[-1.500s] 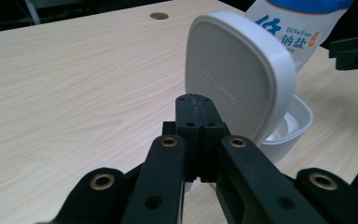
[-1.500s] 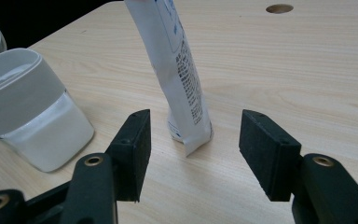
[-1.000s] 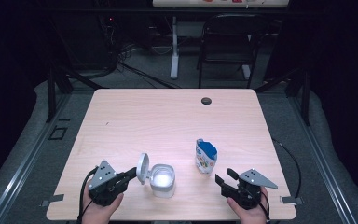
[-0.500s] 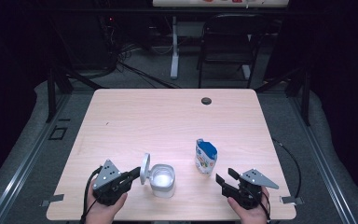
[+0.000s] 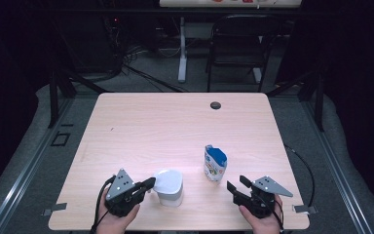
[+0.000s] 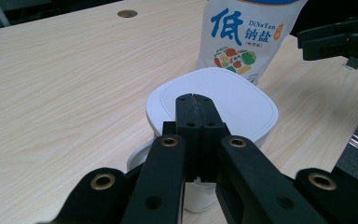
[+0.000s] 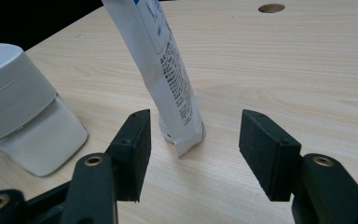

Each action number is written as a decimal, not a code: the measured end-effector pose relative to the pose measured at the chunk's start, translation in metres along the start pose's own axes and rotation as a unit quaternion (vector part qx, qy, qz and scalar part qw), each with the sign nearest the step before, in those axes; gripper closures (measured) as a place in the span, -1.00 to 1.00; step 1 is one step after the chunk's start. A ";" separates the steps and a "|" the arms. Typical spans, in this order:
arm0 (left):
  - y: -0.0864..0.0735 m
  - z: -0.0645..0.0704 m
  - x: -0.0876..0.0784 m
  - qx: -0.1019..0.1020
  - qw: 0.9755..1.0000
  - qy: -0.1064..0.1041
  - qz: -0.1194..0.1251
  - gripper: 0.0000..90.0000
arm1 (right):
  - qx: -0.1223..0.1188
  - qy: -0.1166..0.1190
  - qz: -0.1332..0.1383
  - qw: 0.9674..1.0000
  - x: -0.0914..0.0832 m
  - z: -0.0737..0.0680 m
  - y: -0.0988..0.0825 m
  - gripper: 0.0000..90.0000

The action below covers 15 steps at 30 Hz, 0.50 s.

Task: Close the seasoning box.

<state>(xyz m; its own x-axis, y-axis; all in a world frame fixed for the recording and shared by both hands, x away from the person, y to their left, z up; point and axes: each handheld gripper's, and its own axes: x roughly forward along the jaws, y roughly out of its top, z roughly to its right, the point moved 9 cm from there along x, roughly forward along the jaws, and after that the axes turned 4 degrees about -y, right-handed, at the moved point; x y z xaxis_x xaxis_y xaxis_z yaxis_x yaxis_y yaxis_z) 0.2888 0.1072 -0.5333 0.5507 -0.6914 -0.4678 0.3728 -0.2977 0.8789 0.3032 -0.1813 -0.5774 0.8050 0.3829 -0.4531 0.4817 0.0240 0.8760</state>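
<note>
Now lidded white container [image 5: 169, 186], closed left gripper [image 5: 149, 184] on lid, salt pouch [image 5: 215, 163] upright, right gripper [image 5: 237, 184] open, empty

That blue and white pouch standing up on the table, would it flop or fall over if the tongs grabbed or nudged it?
The pouch looks like soft printed film, so it would probably dent and crumple rather than stay stiff. It stands tall on a narrow pinched base, so a sideways nudge would likely tip it. Its glossy skin may be a little slippery between the right tongs.
</note>
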 end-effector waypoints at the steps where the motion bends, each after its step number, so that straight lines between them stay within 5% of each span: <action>1: 0.000 0.000 0.000 0.000 1.000 0.000 0.000 1.00 | 0.000 0.000 0.000 1.000 0.000 0.000 0.000 -0.03; 15: -0.005 -0.013 -0.012 -0.010 1.000 0.017 0.004 1.00 | -0.003 -0.001 -0.003 1.000 0.003 -0.002 -0.001 -0.03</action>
<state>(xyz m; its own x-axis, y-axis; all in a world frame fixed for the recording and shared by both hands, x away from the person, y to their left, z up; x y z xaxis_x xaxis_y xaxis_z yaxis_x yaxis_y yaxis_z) 0.2904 0.1255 -0.5331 0.5791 -0.6705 -0.4638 0.3824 -0.2791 0.8808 0.3046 -0.1784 -0.5798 0.8023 0.3814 -0.4592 0.4847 0.0329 0.8741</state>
